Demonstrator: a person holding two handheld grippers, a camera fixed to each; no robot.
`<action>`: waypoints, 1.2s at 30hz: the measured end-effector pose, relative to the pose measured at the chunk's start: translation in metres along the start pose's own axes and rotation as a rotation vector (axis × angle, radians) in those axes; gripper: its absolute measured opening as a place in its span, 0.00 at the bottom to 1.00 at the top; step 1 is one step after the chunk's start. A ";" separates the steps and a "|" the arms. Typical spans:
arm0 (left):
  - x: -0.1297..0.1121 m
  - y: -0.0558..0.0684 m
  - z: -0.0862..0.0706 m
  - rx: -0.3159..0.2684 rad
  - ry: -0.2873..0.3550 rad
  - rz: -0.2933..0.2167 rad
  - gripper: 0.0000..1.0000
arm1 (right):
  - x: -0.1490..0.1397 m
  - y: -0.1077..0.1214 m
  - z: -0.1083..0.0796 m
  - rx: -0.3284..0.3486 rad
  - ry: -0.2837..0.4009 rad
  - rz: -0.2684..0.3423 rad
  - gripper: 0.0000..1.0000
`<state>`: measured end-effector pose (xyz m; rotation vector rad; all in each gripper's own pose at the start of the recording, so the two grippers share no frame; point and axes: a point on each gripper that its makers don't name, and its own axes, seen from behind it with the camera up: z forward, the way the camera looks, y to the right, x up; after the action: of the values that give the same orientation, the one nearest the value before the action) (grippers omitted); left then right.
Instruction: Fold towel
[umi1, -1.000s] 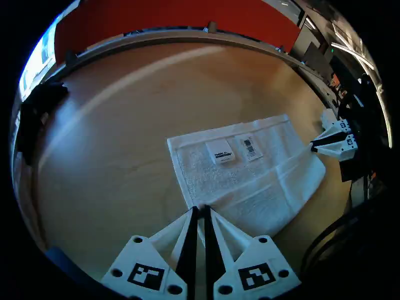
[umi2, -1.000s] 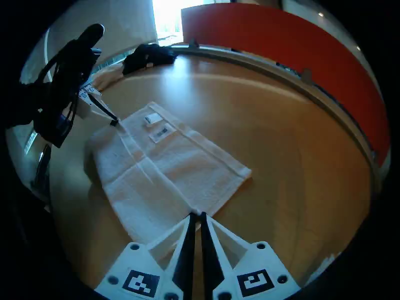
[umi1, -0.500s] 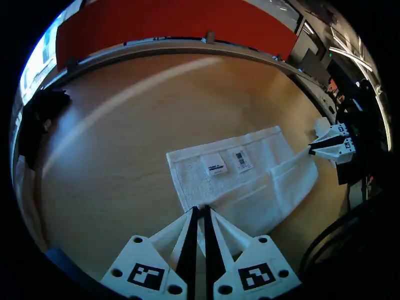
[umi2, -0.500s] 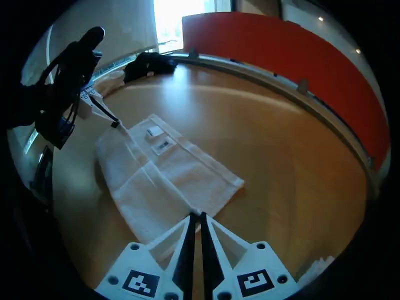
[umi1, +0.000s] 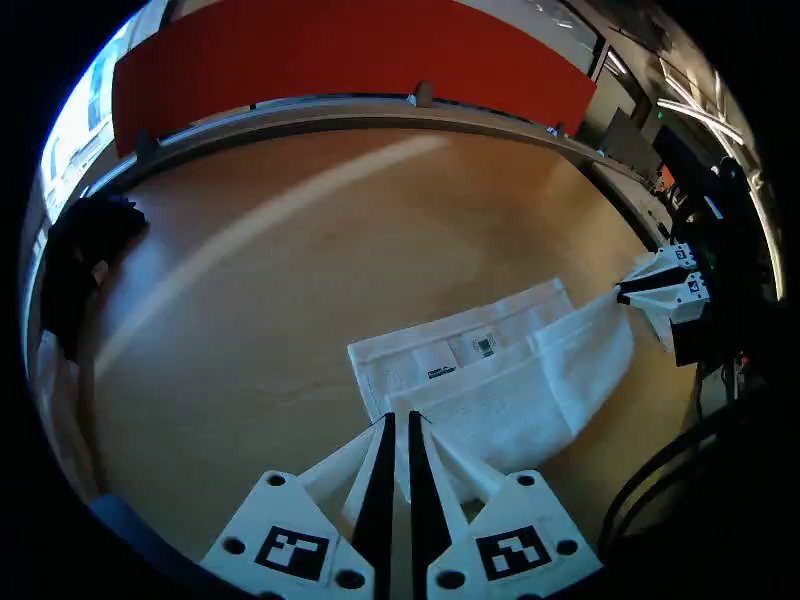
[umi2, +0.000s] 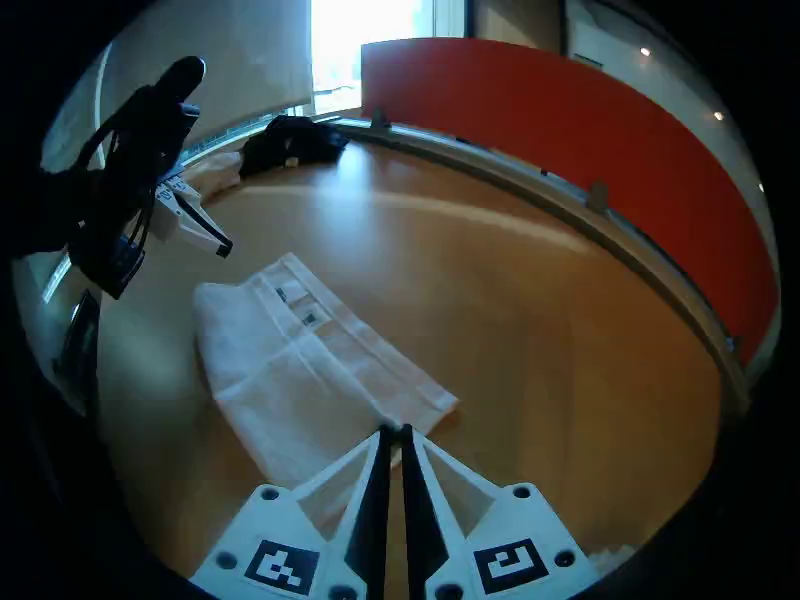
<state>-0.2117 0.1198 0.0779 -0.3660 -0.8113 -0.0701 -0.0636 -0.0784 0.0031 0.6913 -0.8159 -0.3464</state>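
A white towel (umi1: 500, 385) lies on the wooden table (umi1: 280, 260), its near layer lifted and folded partway over the strip that carries two labels (umi1: 455, 355). My left gripper (umi1: 398, 418) is shut on one corner of the lifted edge. At the right, the right gripper (umi1: 622, 293) pinches the other corner. In the right gripper view the towel (umi2: 290, 370) stretches away from my right gripper (umi2: 393, 432), which is shut on its near corner. The left gripper (umi2: 226, 248) hovers just above the towel's far end there.
A red panel (umi1: 340, 50) and a grey rail (umi1: 330, 110) border the table's far edge. A black bundle (umi1: 85, 235) sits at the left end, also seen as the black bundle (umi2: 292, 140). Dark gear and cables (umi2: 120, 170) surround the left gripper.
Both grippers have carried the towel's held edge up and over toward the labelled edge. The folded layer now covers more of the towel and reaches the labels.
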 end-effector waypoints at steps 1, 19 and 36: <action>0.002 -0.002 0.001 0.002 0.002 0.001 0.09 | 0.002 0.002 0.001 -0.001 0.000 0.000 0.07; 0.003 -0.001 0.023 -0.019 -0.026 0.036 0.25 | 0.005 0.000 0.014 0.011 -0.011 -0.001 0.07; -0.015 0.007 0.054 -0.058 -0.070 0.050 0.49 | -0.001 -0.001 0.014 0.018 -0.014 0.006 0.07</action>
<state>-0.2585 0.1442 0.0989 -0.4449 -0.8698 -0.0344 -0.0749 -0.0846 0.0080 0.7033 -0.8350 -0.3392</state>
